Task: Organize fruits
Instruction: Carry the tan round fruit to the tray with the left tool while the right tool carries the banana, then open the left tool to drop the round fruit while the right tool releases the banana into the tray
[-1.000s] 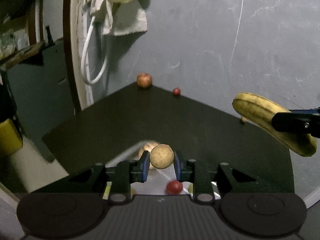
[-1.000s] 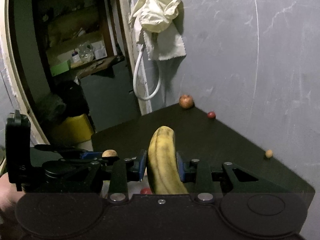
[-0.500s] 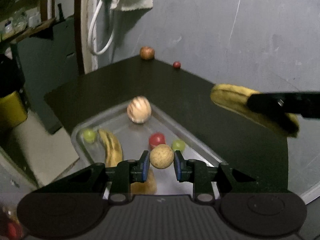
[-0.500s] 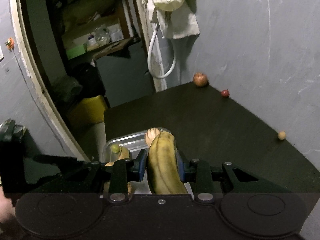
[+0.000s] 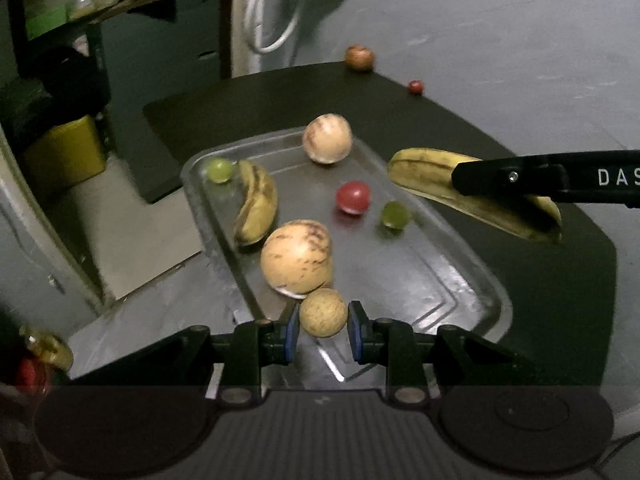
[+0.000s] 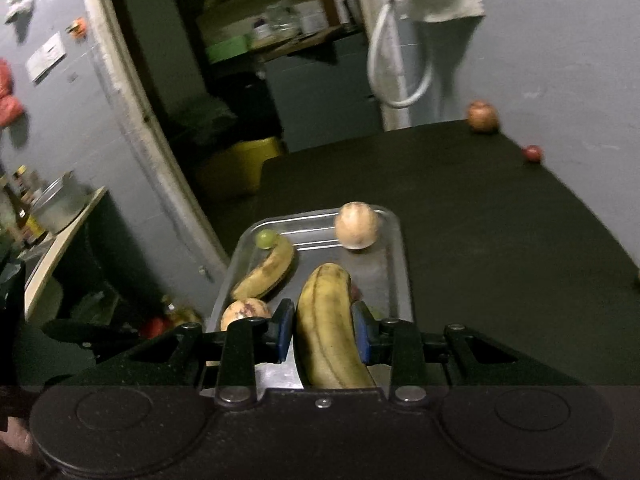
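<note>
A modest home utility corner. Grey plastered walls (image 6: 560, 60), a doorway (image 6: 132, 120) onto cluttered storage shelves (image 6: 272, 28), a hanging white hose (image 6: 400, 80) and a yellow bin (image 6: 240, 164) surround the dark table (image 6: 480, 220).

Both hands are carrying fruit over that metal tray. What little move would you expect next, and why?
Probably lower the left gripper and let go: its small round fruit hangs over bare tray floor, beside the big speckled fruit. The right gripper's banana could follow.

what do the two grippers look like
Both are matte black plastic. The left gripper and right gripper each have two fingers tipped with blue pads, silver screws, and a ribbed housing with round discs. One side bears white letters "DAS".
</note>
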Demonstrator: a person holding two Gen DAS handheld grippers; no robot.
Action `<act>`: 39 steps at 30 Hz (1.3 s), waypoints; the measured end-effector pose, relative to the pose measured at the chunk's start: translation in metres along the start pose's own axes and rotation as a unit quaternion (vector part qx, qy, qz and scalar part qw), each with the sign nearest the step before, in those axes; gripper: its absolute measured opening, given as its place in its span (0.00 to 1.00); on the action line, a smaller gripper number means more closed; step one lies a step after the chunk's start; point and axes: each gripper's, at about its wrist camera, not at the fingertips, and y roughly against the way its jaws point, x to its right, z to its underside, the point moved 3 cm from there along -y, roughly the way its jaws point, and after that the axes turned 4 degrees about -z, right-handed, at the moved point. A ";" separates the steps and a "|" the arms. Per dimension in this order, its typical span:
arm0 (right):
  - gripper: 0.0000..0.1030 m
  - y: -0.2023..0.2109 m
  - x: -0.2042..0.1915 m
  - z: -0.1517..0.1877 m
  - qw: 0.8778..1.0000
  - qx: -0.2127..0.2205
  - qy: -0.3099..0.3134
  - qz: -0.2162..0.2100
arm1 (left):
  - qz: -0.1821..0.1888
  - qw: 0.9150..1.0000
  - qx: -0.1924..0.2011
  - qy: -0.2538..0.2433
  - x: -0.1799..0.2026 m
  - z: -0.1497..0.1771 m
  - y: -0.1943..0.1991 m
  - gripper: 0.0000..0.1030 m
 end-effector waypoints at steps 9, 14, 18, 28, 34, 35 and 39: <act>0.32 -0.045 -0.002 0.003 0.997 -0.026 0.065 -0.040 | -0.027 1.000 0.000 0.001 0.003 0.005 -0.020 0.27; 0.32 -0.066 0.005 0.011 0.995 -0.044 0.072 -0.045 | -0.035 0.999 -0.001 -0.002 0.004 0.004 -0.026 0.27; 0.32 -0.072 0.005 0.017 0.994 -0.054 0.082 -0.048 | -0.036 0.999 -0.001 0.000 0.005 0.003 -0.025 0.27; 0.32 -0.079 0.005 0.024 0.993 -0.068 0.079 -0.052 | -0.033 0.999 -0.012 -0.006 0.006 0.006 -0.030 0.27; 0.33 -0.083 0.006 0.030 0.992 -0.077 0.084 -0.052 | -0.034 0.999 -0.013 -0.006 0.006 0.007 -0.029 0.27; 0.33 -0.083 0.005 0.029 0.992 -0.077 0.083 -0.051 | -0.033 0.999 -0.012 -0.006 0.006 0.007 -0.029 0.27; 0.34 -0.083 0.007 0.028 0.993 -0.080 0.076 -0.052 | -0.031 0.999 -0.012 -0.005 0.006 0.006 -0.028 0.28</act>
